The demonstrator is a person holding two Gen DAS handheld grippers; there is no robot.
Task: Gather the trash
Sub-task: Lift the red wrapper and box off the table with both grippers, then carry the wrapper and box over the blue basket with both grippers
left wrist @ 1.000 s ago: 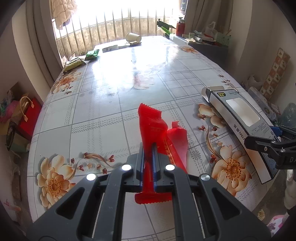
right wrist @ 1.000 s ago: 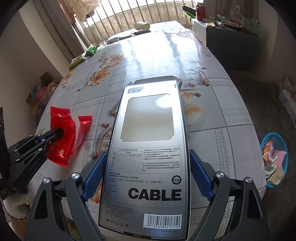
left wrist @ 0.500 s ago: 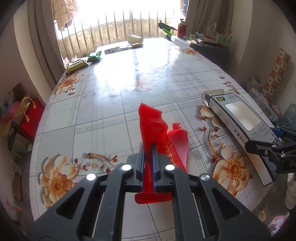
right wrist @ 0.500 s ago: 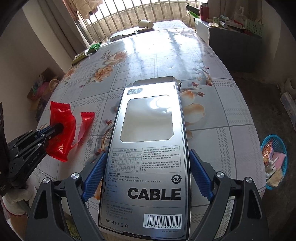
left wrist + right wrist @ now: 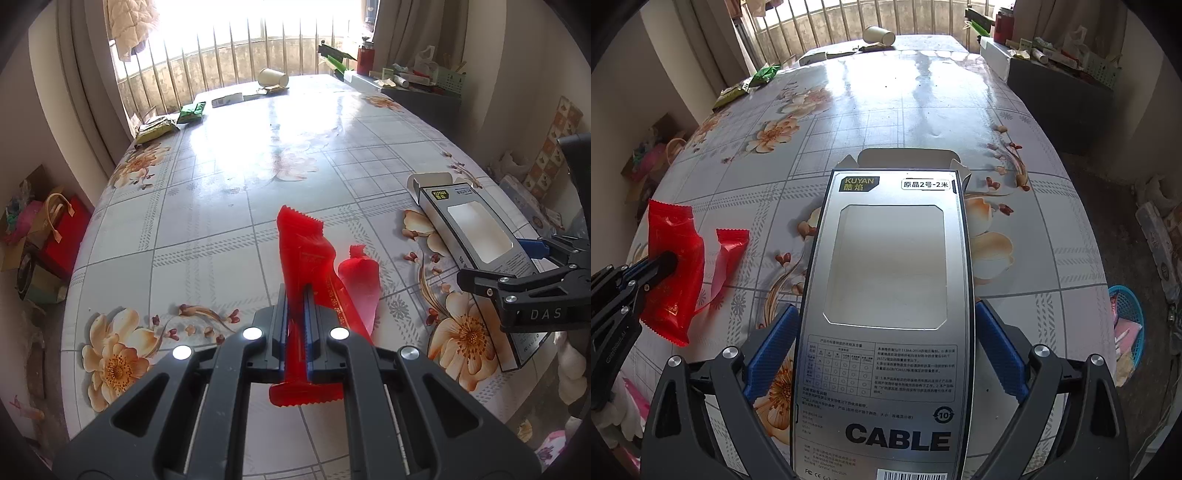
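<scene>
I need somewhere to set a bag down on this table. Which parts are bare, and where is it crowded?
The wide middle of the table is bare, between the cable box and the paper cup at the window end. Also bare: the near-left stretch beside the red wrapper. Crowded: the far-left corner with green packets, and the near edge.

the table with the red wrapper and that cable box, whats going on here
Someone is clearing trash off the flowered table with two handheld grippers. The left gripper is shut on a red wrapper. The right gripper stands wide astride a silver cable box lying flat, with gaps between its pads and the box.
</scene>
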